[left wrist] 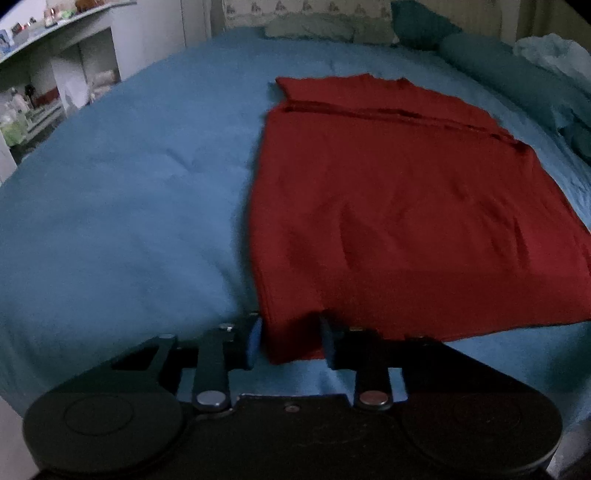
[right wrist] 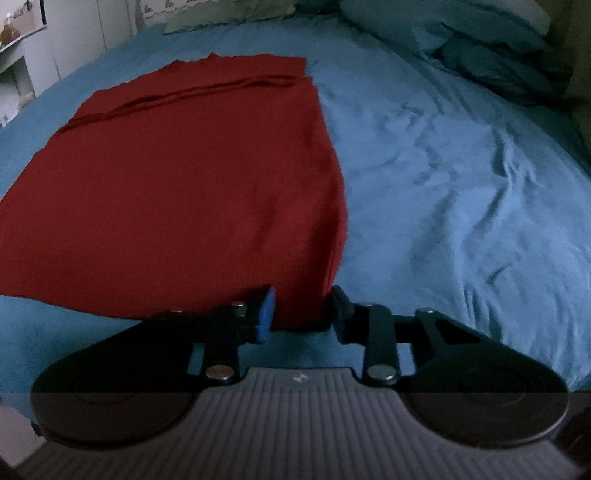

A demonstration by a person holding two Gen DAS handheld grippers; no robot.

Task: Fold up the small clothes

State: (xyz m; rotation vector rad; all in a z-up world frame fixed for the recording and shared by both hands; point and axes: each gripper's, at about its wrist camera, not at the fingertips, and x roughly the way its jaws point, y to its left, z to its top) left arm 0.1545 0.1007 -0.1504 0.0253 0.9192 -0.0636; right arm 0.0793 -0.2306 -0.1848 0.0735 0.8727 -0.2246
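A red garment (left wrist: 399, 206) lies flat on the blue bed sheet (left wrist: 122, 206), with a folded band across its far end. My left gripper (left wrist: 291, 339) is open, with the garment's near left corner between its two fingers. In the right wrist view the same red garment (right wrist: 177, 184) fills the left side. My right gripper (right wrist: 303, 310) is open, with the garment's near right corner between its fingers. I cannot tell whether the pads touch the cloth.
The blue sheet (right wrist: 461, 192) is wrinkled to the right of the garment. Pillows (left wrist: 325, 26) and a rolled teal blanket (left wrist: 509, 77) lie at the head and right. A bundle of blue bedding (right wrist: 491, 55) sits far right. White shelves (left wrist: 55, 92) stand at the left.
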